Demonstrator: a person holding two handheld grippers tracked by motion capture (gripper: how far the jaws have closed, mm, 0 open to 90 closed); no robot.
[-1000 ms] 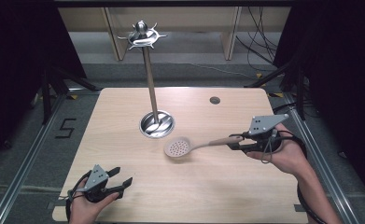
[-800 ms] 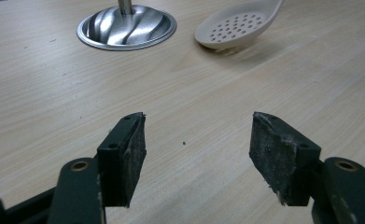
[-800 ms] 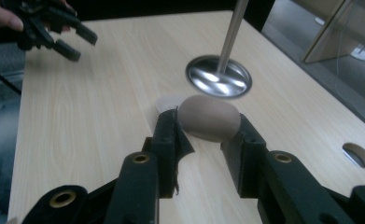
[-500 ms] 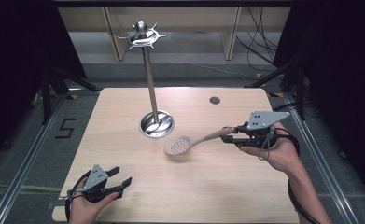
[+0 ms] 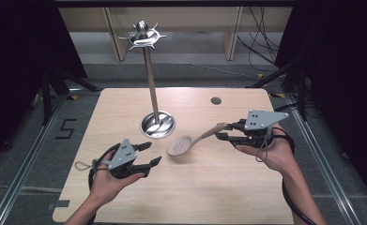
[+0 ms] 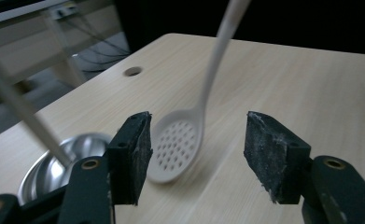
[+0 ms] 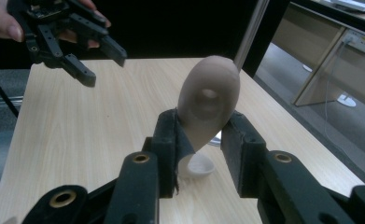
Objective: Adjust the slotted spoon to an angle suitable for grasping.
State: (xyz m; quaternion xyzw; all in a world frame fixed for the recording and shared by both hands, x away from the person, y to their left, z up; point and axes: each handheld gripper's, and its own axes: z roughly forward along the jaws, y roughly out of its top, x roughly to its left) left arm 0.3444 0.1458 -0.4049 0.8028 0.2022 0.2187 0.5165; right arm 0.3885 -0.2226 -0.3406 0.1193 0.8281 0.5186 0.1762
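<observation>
A beige slotted spoon [image 5: 179,146] hangs tilted over the middle of the table, bowl low and to the left. My right gripper [image 5: 221,131] is shut on the end of its handle [image 7: 208,100], with the bowl [image 7: 196,165] far below. My left gripper [image 5: 150,153] is raised off the table just left of the bowl. Its jaws are open and have just been closing a little, and nothing touches the pads. In the left gripper view the spoon's bowl [image 6: 175,147] lies beyond the gap between the jaws. The right gripper view shows the left gripper [image 7: 103,67] at the upper left.
A tall metal utensil stand [image 5: 151,89] rises from a round shiny base [image 5: 157,124] at the table's middle back, with hooks at its top [image 5: 142,36]. A small cable hole [image 5: 216,100] sits at the back right. Dark floor and rails surround the wooden table [image 5: 125,103].
My left gripper has risen from the table's front left edge and moved right toward the spoon's bowl. The right gripper has lifted the spoon slightly and barely shifted.
</observation>
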